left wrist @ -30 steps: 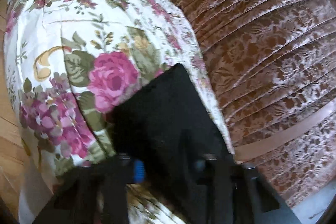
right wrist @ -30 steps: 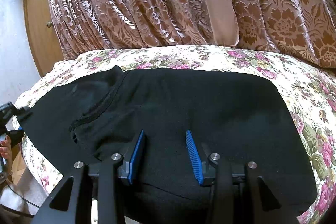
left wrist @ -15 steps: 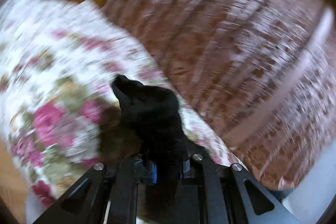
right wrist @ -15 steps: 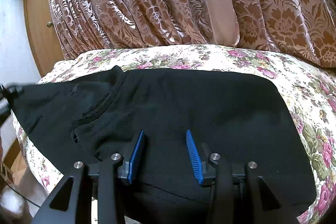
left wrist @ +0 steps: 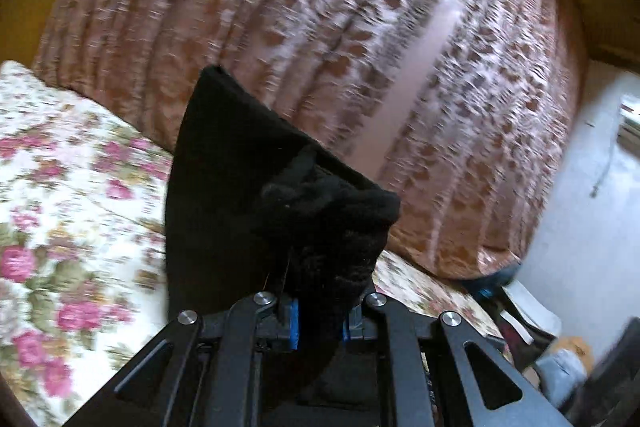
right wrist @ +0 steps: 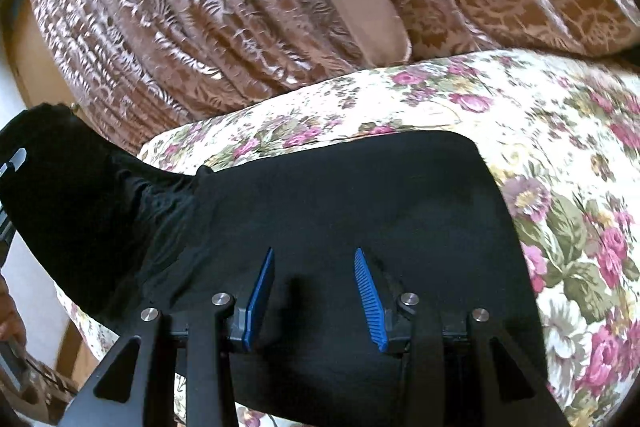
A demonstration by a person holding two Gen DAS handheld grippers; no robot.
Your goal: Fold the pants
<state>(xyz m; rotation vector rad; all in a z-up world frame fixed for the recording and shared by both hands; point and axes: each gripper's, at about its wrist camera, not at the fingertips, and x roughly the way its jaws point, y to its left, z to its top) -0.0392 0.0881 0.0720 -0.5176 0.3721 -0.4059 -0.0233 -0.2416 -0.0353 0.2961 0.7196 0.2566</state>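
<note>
Floral bedspread (right wrist: 560, 155), brown patterned curtain (right wrist: 200, 7), white wall (left wrist: 580, 207)

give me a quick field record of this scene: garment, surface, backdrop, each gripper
garment: black pants, mostly flat, one end lifted
surface: floral bedspread
backdrop: brown patterned curtain
left gripper: shut on the raised end of the pants; jaws closed further just now
right gripper: open, above the flat part of the pants, nothing between its blue pads
</note>
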